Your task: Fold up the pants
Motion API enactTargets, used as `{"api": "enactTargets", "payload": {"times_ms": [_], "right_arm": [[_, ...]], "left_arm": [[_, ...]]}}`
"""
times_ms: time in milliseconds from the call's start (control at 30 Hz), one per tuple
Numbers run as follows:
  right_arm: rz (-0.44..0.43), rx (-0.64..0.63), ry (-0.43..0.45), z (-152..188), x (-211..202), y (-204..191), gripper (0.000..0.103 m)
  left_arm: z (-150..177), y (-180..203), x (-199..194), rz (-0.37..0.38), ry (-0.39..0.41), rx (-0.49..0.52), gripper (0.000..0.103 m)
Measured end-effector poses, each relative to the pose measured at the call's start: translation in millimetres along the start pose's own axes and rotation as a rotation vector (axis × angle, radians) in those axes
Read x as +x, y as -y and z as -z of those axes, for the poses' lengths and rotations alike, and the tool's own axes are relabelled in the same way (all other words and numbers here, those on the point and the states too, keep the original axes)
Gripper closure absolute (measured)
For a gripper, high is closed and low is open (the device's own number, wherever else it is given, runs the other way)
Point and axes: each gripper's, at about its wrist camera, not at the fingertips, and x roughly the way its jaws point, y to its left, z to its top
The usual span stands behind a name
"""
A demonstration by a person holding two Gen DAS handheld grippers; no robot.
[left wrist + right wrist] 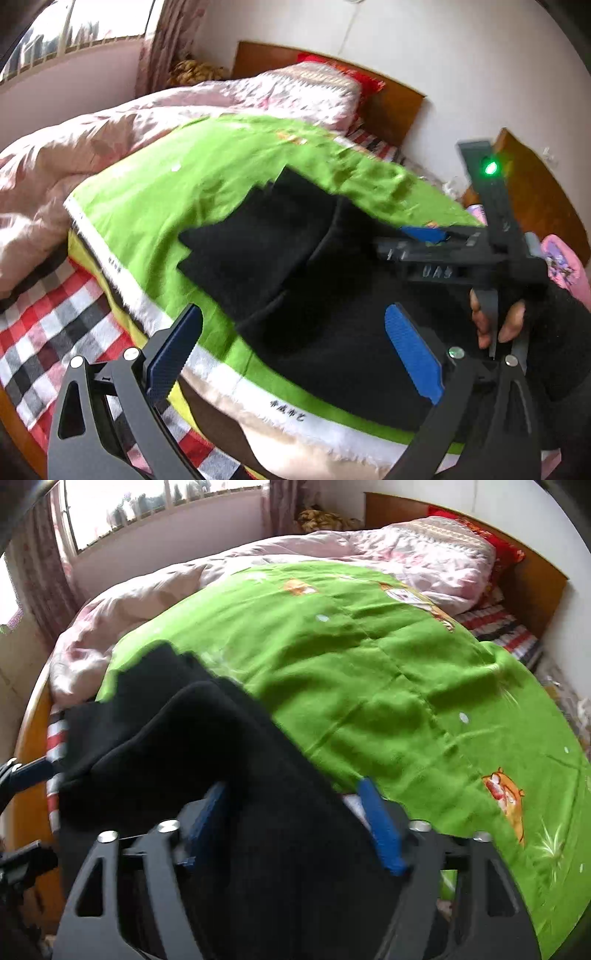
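Left wrist: one black pants (295, 266), one green blanket (207, 166), two grippers.

You've got black pants (295, 258) on a bright green blanket (369, 657). Pink floral quilt (92, 147) behind, red-white-black checked sheet (48, 325) underneath.

One pair of black pants (295, 258), one green blanket (369, 664), one pink quilt (110, 147), two claws: left claw (291, 350), right claw (295, 823).
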Motion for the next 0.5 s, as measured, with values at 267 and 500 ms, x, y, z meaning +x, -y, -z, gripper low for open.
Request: {"api": "enactTargets", "payload": {"times_ms": [267,500], "right_arm": [[-0.092,0.060,0.142,29,-80,8,0.029],[0.012,-0.003,0.130,131,-151,23,0.020]], "left_arm": [[20,-7,-29,-0.011,0.033,0.027,0.004],[31,12,-41,0.012,0.019,0.084,0.004]]}}
